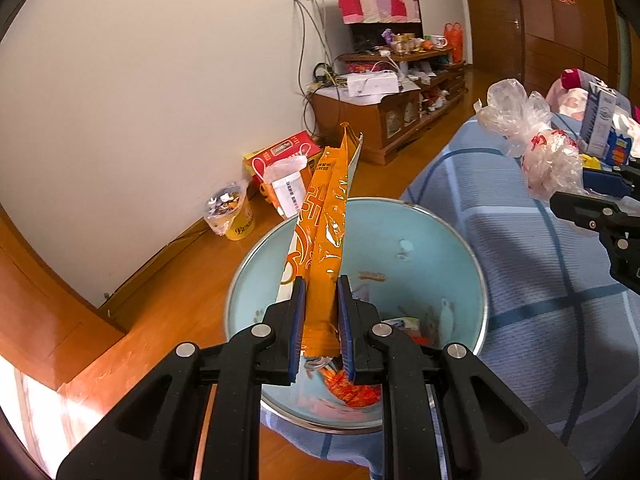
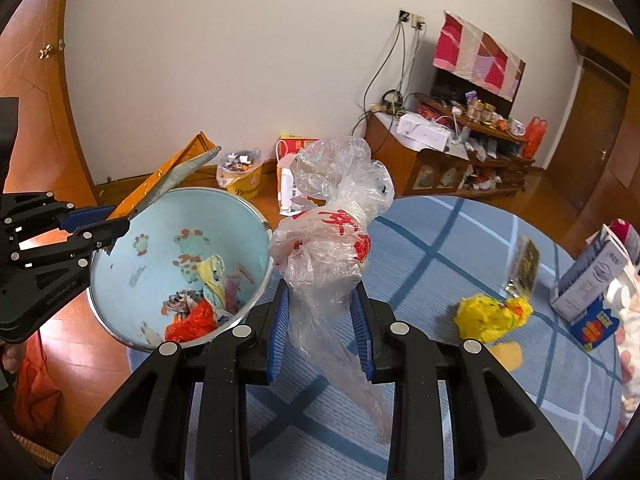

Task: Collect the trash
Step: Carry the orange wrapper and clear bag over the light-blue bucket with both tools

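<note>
My left gripper [image 1: 321, 284] is shut on a long orange snack wrapper [image 1: 326, 236] and holds it upright over the light blue trash bin [image 1: 464, 256]. The bin [image 2: 136, 216] holds several crumpled wrappers. My right gripper [image 2: 322, 288] is shut on a clear plastic bag with red print [image 2: 328, 236], held above the blue checked tablecloth [image 2: 432, 248] just right of the bin. The bag [image 1: 536, 144] and right gripper [image 1: 588, 196] show at the right of the left wrist view. The left gripper [image 2: 116, 220] with the wrapper [image 2: 168, 176] shows over the bin's left rim.
On the cloth lie a crumpled yellow wrapper [image 2: 494, 314], a dark upright packet [image 2: 524, 268] and a white and blue carton [image 2: 592, 284]. A wooden cabinet [image 2: 452, 164], a yellow tub [image 2: 240, 176] and a red box [image 1: 280, 156] stand along the wall.
</note>
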